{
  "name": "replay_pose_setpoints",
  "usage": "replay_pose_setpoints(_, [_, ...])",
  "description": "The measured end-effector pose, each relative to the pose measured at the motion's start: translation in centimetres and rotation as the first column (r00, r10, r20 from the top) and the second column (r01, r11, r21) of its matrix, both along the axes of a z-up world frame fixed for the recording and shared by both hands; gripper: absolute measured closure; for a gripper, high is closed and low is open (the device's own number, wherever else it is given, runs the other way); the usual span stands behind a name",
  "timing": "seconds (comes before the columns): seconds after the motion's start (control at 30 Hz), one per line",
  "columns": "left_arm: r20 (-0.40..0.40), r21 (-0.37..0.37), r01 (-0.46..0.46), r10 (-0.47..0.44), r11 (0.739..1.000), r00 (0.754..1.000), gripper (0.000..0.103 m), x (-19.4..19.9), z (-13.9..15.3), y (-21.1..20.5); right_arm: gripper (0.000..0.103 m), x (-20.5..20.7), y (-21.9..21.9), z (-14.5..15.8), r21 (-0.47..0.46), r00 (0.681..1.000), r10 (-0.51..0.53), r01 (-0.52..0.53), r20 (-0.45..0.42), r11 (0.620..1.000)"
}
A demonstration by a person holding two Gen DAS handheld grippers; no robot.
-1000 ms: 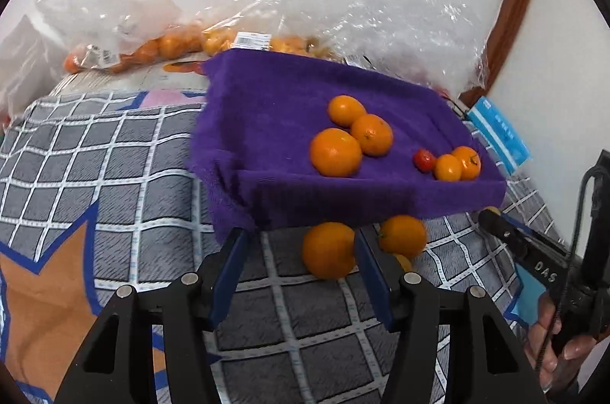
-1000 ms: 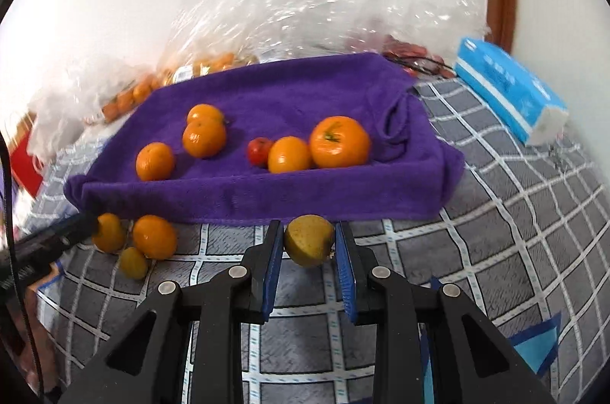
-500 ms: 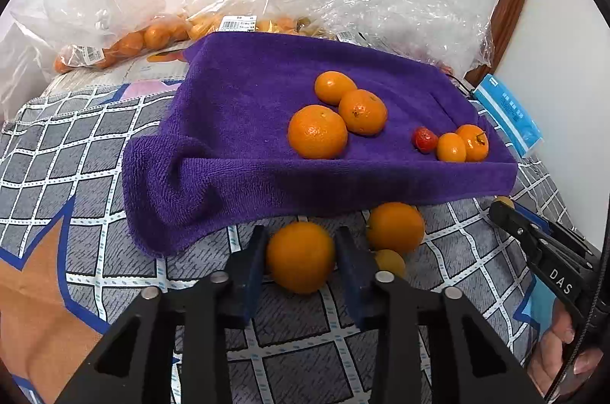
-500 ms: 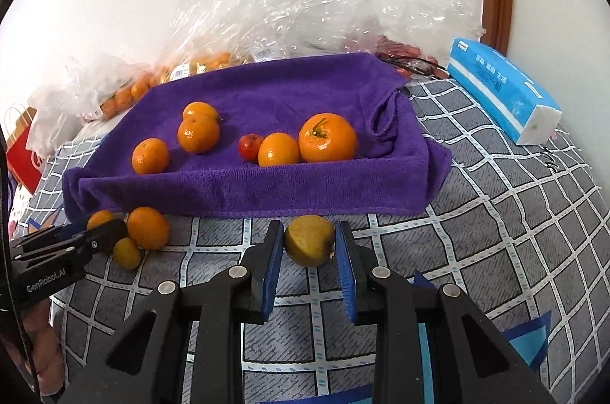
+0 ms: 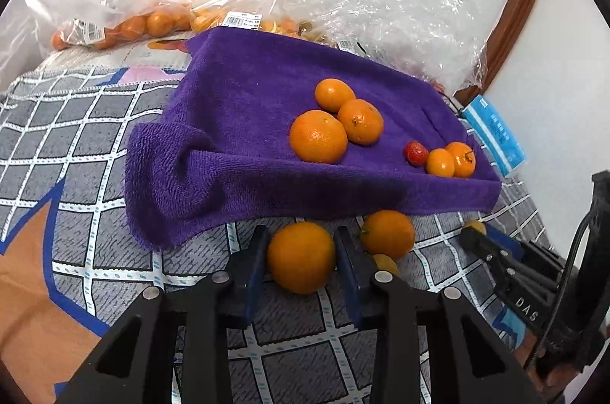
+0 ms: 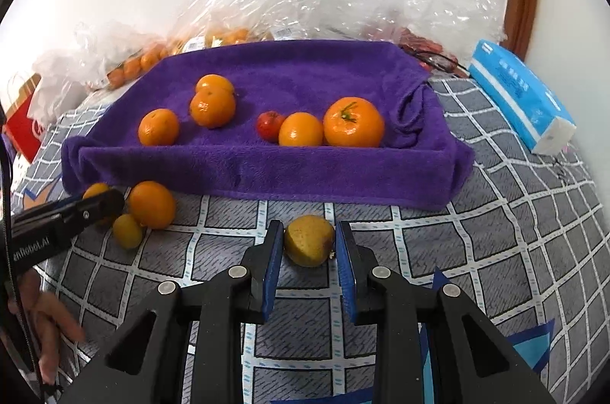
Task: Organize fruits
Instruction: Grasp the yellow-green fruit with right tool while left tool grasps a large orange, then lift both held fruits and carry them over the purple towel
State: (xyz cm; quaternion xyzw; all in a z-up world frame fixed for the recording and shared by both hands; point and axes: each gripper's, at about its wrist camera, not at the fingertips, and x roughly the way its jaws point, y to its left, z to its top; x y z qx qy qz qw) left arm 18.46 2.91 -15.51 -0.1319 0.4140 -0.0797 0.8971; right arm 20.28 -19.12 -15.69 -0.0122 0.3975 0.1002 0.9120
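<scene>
Left wrist: left gripper clamps orange. Right wrist: right gripper clamps yellowish fruit.

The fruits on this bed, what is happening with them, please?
A person holds two grippers. The left gripper is shut on an orange lying on the checked cover. The right gripper is shut on a yellowish fruit. Six fruits already sit on the purple towel; three more wait in front.
</scene>
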Motion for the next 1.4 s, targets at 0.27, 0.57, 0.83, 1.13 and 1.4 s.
replay_pose_setpoints(0.27, [-0.010, 0.052, 0.005, -0.004, 0.999, 1.000, 0.070, 0.1, 0.1, -0.7, 0.075, 0.4, 0.1, -0.4, -0.026, 1.000, -0.004, 0.003, -0.025, 1.000])
replay_pose_setpoints(0.57, [-0.014, 0.088, 0.011, -0.010, 0.996, 1.000, 0.070, 0.2, 0.2, -1.0, 0.075, 0.7, 0.3, -0.7, -0.058, 0.999, -0.013, 0.010, -0.041, 0.998])
replay_pose_setpoints(0.83, [0.004, 0.026, 0.022, -0.022, 0.999, 1.000, 0.070, -0.3, 0.5, -0.6, 0.075, 0.3, 0.3, -0.3, -0.037, 1.000, 0.007, -0.008, -0.020, 0.999])
replay_pose_setpoints(1.13, [0.048, 0.022, 0.020, -0.021, 1.000, 0.999, 0.070, -0.8, 1.1, -0.6, 0.075, 0.2, -0.6, 0.2, 0.008, 1.000, -0.023, 0.023, -0.005, 1.000])
replay_pose_setpoints(1.4, [0.085, 0.010, 0.027, -0.028, 1.000, 0.996, 0.070, -1.3, 1.6, -0.6, 0.075, -0.3, -0.5, 0.5, 0.014, 1.000, -0.025, 0.025, 0.014, 1.000])
